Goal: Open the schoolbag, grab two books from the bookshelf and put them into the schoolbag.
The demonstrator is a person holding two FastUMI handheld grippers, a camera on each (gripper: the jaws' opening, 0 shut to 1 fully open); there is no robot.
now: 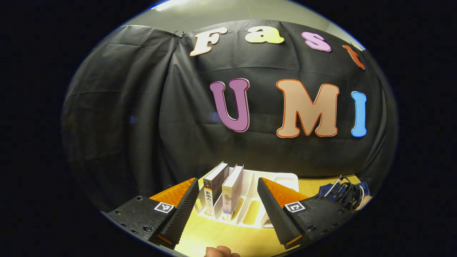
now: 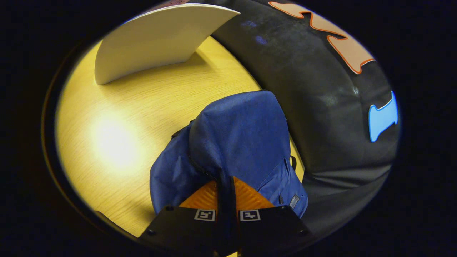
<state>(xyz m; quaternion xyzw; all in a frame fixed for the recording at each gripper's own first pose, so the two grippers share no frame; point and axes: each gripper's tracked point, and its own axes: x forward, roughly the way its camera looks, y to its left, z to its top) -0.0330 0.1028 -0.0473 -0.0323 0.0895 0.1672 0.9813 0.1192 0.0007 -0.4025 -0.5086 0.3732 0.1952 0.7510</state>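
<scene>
In the left gripper view, two books stand upright in a white bookshelf rack (image 1: pixel 282 178) on the wooden table: a dark one (image 1: pixel 214 189) and a pale one (image 1: pixel 232 191) beside it. My left gripper (image 1: pixel 227 180) is open just in front of them, its fingers spread wider than both books, touching neither. In the right gripper view, the blue schoolbag (image 2: pixel 235 135) stands on the table against the black cloth wall. My right gripper (image 2: pixel 225 180) is shut on the bag's near top edge by the zipper line; what exactly it pinches is hidden between the fingers.
The rack's white end wall (image 2: pixel 157 39) rises at the far left of the right gripper view, with bare table (image 2: pixel 117 117) between it and the bag. A fingertip of the holding hand (image 1: pixel 221 251) shows at the bottom edge. The other gripper (image 1: pixel 344 189) shows far right.
</scene>
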